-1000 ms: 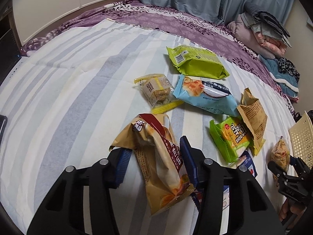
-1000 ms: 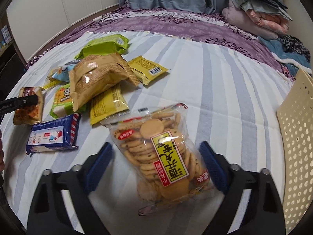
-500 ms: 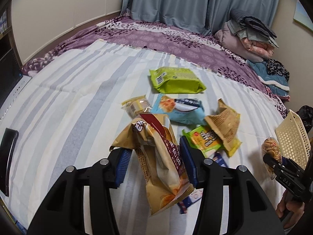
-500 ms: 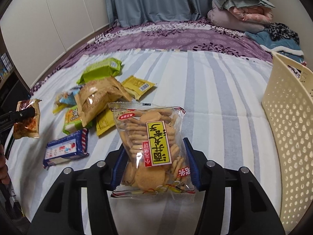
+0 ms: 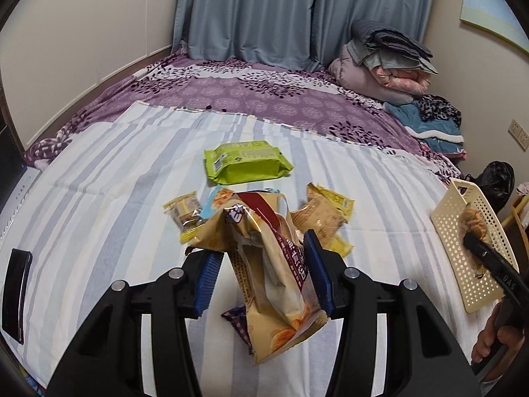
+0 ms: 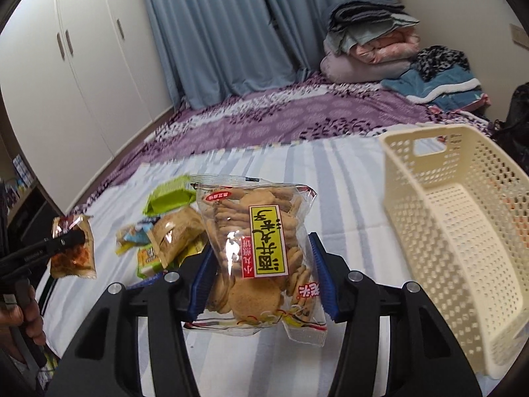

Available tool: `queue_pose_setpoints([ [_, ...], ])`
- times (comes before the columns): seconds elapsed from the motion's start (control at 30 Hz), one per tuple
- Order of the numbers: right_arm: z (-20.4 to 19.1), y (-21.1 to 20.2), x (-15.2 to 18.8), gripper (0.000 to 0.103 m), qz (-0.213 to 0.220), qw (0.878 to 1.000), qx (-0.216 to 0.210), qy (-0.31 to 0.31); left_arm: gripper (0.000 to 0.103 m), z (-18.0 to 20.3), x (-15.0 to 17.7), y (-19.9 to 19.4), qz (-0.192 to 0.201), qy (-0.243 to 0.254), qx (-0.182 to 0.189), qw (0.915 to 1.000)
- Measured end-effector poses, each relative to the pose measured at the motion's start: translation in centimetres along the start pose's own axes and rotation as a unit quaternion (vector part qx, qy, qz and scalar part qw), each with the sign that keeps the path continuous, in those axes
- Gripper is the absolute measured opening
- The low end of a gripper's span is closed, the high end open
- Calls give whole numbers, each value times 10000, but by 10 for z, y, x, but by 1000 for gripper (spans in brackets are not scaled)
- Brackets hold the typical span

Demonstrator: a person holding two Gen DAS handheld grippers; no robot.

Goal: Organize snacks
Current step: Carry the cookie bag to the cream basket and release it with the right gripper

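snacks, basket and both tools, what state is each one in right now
left tool: shut on the chip bag, lifted off the bed
right tool: shut on the cookie bag, lifted beside the basket
basket: upright, empty as far as visible
green pack: lying flat on the striped sheet
curtains: drawn

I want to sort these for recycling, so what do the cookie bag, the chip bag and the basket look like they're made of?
Cookie bag: thin clear plastic film, glossy; the cookies show through and it glints.
Chip bag: printed film, likely foil-lined plastic; opaque, shiny, sharply creased.
Basket: rigid cream plastic, smooth and matte, moulded with rows of small holes and a cut-out handle.
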State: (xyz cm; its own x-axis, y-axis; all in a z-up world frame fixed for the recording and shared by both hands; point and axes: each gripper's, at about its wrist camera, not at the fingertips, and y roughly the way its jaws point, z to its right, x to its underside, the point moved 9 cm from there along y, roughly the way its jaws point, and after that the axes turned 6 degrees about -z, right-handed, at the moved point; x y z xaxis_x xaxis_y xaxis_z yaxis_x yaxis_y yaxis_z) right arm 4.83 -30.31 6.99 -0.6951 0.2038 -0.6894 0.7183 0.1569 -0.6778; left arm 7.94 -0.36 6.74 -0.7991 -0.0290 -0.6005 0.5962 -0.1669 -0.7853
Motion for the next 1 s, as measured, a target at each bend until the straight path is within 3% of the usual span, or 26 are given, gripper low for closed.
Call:
queue_pose_setpoints([
  [0.3,71,-67,-21,53,784,9942,462,578,51,49,-7,-14,141,379,192,9990],
  [0.57,147,-89,-10,56,922,9810,1371,1015,51,88,-8,-16,144,732,293,9968],
  [0.6,155,-90,-7,58,907,9789,1487,1068,51,89,-7,-15,118,750,283,9967],
  [0.7,177,-95,1,82,961,9717,1727,1296,51,87,-2,-6,-10,755,200,9969],
  [0.77,183,-100,3,83,1041,9692,1759,1376,52,83,2,2,-149,713,176,9972],
  [0.83,185,-100,3,83,1056,9688,1784,1358,57,80,8,10,-309,700,179,9969],
  [0.9,182,-98,2,83,1069,9691,1758,1358,72,77,17,20,-428,737,137,9963],
  [1.0,173,-97,3,83,1099,9701,1701,1339,75,76,32,37,-676,850,145,9940],
])
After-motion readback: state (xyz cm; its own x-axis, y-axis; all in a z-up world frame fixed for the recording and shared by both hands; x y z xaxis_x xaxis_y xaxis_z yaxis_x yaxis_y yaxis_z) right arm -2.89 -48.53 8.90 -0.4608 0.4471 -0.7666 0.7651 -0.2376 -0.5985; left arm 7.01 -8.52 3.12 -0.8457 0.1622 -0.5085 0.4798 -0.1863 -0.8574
